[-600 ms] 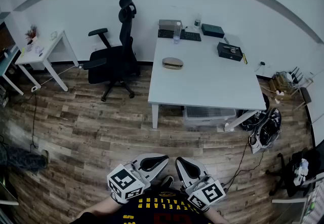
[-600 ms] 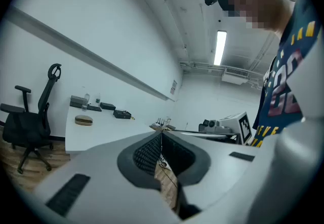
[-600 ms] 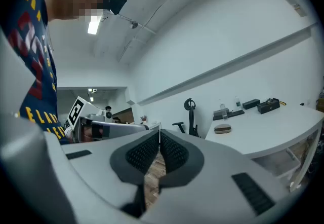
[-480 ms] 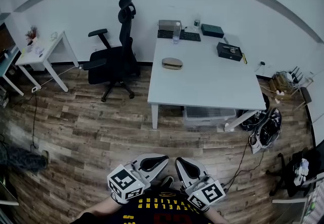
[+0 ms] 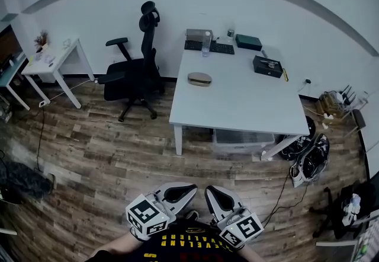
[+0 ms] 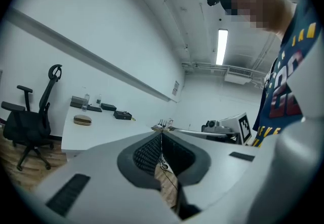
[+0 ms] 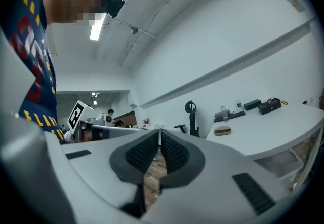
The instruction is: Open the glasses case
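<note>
One glasses case [image 5: 200,79], lengthwise left-right

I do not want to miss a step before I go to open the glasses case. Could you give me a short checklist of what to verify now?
1. Glasses case located: ok, on the white table, near its left edge in the head view.
2. Case within reach: not ok, the table stands well ahead across the floor.
3. Left gripper empty: ok, jaws together on nothing.
4. Right gripper empty: ok, jaws together on nothing.
5. Space around the case free: ok, nothing touches it.
6. Side where the case opens: cannot tell, too small.
</note>
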### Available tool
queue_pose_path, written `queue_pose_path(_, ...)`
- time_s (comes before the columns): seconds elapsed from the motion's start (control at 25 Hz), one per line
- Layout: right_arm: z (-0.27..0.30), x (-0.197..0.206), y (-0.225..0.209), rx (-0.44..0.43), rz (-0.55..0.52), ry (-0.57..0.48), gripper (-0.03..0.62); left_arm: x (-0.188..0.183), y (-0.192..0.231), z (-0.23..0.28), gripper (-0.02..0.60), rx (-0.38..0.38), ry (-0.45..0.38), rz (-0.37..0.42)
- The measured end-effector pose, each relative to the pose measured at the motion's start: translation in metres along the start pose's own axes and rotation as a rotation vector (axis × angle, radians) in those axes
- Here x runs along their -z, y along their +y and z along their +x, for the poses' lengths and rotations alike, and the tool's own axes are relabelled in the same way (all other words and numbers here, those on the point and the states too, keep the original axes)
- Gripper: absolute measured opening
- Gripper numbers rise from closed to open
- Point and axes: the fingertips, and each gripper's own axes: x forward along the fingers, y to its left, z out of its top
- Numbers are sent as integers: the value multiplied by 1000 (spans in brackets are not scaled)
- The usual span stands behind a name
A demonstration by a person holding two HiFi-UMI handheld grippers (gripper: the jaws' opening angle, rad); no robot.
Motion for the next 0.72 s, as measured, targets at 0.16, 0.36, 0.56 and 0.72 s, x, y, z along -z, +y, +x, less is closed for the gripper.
queue_pose_path(0.16, -5, 4, -9, -23, 16, 18, 25, 6, -2, 6, 15, -35, -1, -21)
queue_pose_path(0.36, -6, 7, -14, -52, 35, 27, 25, 10, -1, 11, 15, -66, 9, -41)
queue_pose_path(0.56, -2, 9, -26, -51, 58, 36, 25, 12, 4, 25, 14, -57, 36, -51)
queue_pose_path(0.72, 0, 8, -45, -18, 69, 32, 25, 13, 13, 43, 15, -34, 54, -61)
